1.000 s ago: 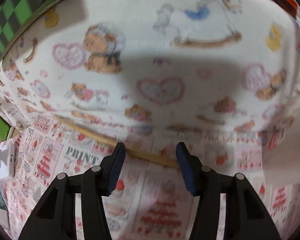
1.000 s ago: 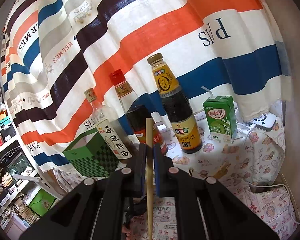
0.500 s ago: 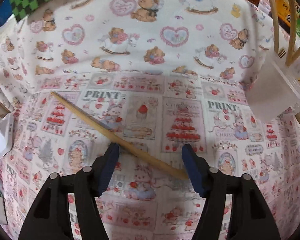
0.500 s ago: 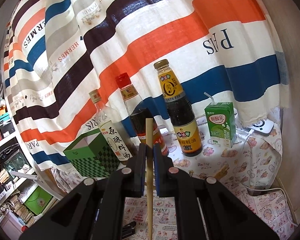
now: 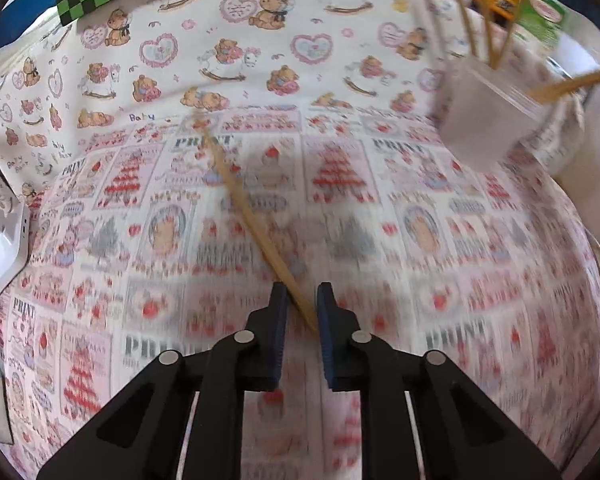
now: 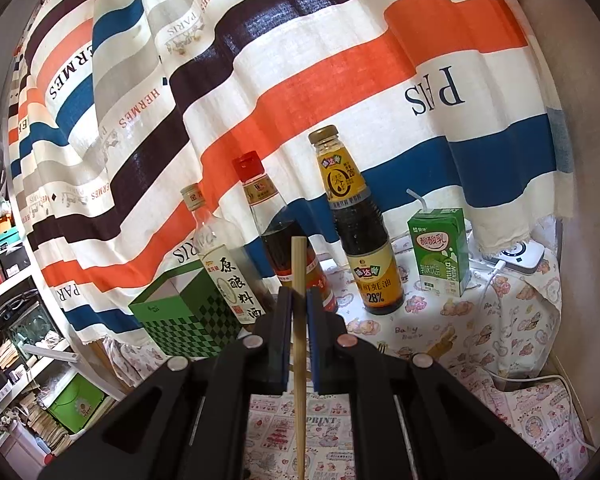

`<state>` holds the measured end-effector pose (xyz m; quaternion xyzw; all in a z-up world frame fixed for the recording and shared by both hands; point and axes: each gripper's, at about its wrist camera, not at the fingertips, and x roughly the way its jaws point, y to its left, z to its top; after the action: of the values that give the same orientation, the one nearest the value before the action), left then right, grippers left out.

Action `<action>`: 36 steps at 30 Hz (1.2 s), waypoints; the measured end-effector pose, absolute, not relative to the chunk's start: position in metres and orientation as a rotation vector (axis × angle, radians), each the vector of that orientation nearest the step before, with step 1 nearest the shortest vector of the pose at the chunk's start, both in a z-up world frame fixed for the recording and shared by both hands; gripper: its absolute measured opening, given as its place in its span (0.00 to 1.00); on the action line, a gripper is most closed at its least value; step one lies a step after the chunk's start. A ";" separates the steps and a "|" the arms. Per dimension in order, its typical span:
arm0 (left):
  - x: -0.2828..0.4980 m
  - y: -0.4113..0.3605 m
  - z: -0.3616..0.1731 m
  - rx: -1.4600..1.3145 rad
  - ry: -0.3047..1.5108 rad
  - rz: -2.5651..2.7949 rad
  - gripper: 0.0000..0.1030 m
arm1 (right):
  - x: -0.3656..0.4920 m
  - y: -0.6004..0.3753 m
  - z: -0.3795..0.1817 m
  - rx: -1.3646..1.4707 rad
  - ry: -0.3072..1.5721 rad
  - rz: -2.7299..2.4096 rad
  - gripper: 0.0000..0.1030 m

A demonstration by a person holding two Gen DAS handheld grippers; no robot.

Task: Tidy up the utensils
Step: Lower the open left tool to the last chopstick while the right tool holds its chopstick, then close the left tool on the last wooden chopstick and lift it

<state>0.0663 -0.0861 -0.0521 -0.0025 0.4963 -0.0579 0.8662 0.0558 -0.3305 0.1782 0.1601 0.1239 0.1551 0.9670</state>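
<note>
In the left wrist view a wooden chopstick (image 5: 260,232) runs slantwise over the printed tablecloth (image 5: 440,240). Its near end sits between the blue pads of my left gripper (image 5: 302,300), whose jaws are closing and touch it on both sides. A white holder cup (image 5: 484,120) with several chopsticks in it stands at the upper right. In the right wrist view my right gripper (image 6: 299,296) is shut on a second chopstick (image 6: 299,264). It holds that stick upright, above the table and in front of the bottles.
A green checkered box (image 6: 188,312), three sauce bottles (image 6: 360,240) and a green drink carton (image 6: 440,252) line the back under a striped curtain. A white charger (image 6: 520,256) lies at the far right. A white device (image 5: 4,248) sits at the left table edge.
My left gripper slid across the cloth and its jaws narrowed from wide apart onto the chopstick's near end; the stick now lies steeper. The right gripper kept still with its stick.
</note>
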 end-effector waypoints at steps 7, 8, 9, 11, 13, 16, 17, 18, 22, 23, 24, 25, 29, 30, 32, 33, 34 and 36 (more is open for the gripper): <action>0.028 -0.055 -0.051 0.023 1.026 -0.187 0.06 | 0.045 -0.320 0.182 0.294 0.230 0.330 0.06; 0.026 -0.048 -0.050 0.015 1.019 -0.181 0.06 | 0.044 -0.317 0.181 0.287 0.229 0.330 0.06; 0.029 -0.043 -0.054 0.004 1.007 -0.177 0.06 | 0.043 -0.315 0.181 0.280 0.228 0.331 0.06; 0.029 -0.034 -0.054 -0.006 0.962 -0.161 0.18 | 0.043 -0.311 0.180 0.271 0.233 0.334 0.06; 0.027 -0.026 -0.053 -0.015 0.926 -0.155 0.36 | 0.044 -0.309 0.179 0.266 0.239 0.340 0.06; 0.024 -0.022 -0.054 -0.025 0.917 -0.182 0.38 | 0.045 -0.308 0.178 0.264 0.242 0.340 0.06; 0.025 -0.022 -0.056 -0.016 0.921 -0.182 0.39 | 0.045 -0.309 0.178 0.264 0.243 0.338 0.06; 0.025 -0.024 -0.058 -0.002 0.924 -0.180 0.39 | 0.046 -0.309 0.178 0.265 0.244 0.336 0.06; 0.025 -0.032 -0.061 0.067 0.911 -0.152 0.32 | 0.048 -0.310 0.177 0.270 0.249 0.330 0.06; 0.026 -0.031 -0.060 0.058 0.911 -0.147 0.06 | 0.049 -0.311 0.177 0.270 0.251 0.329 0.06; 0.027 -0.028 -0.059 0.035 0.920 -0.171 0.07 | 0.049 -0.311 0.177 0.271 0.252 0.329 0.07; 0.028 -0.024 -0.059 0.004 0.927 -0.195 0.06 | 0.049 -0.311 0.177 0.272 0.252 0.330 0.06; 0.021 -0.015 -0.038 -0.030 0.833 -0.181 0.06 | 0.048 -0.311 0.177 0.272 0.249 0.329 0.07; 0.017 -0.013 -0.027 -0.041 0.790 -0.191 0.06 | 0.048 -0.312 0.177 0.273 0.249 0.331 0.06; 0.005 -0.012 -0.002 -0.061 0.707 -0.221 0.06 | 0.048 -0.313 0.178 0.277 0.249 0.331 0.06; -0.001 -0.011 0.011 -0.067 0.662 -0.233 0.06 | 0.048 -0.313 0.178 0.277 0.248 0.332 0.06; -0.008 -0.011 0.027 -0.073 0.609 -0.243 0.06 | 0.048 -0.314 0.179 0.279 0.247 0.332 0.06; -0.017 -0.010 0.052 -0.084 0.535 -0.254 0.06 | 0.047 -0.315 0.179 0.283 0.246 0.335 0.06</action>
<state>-0.0169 -0.0099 0.0522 -0.0416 0.2634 -0.1251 0.9556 0.0474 -0.3149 0.1792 0.1399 0.1216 0.1659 0.9686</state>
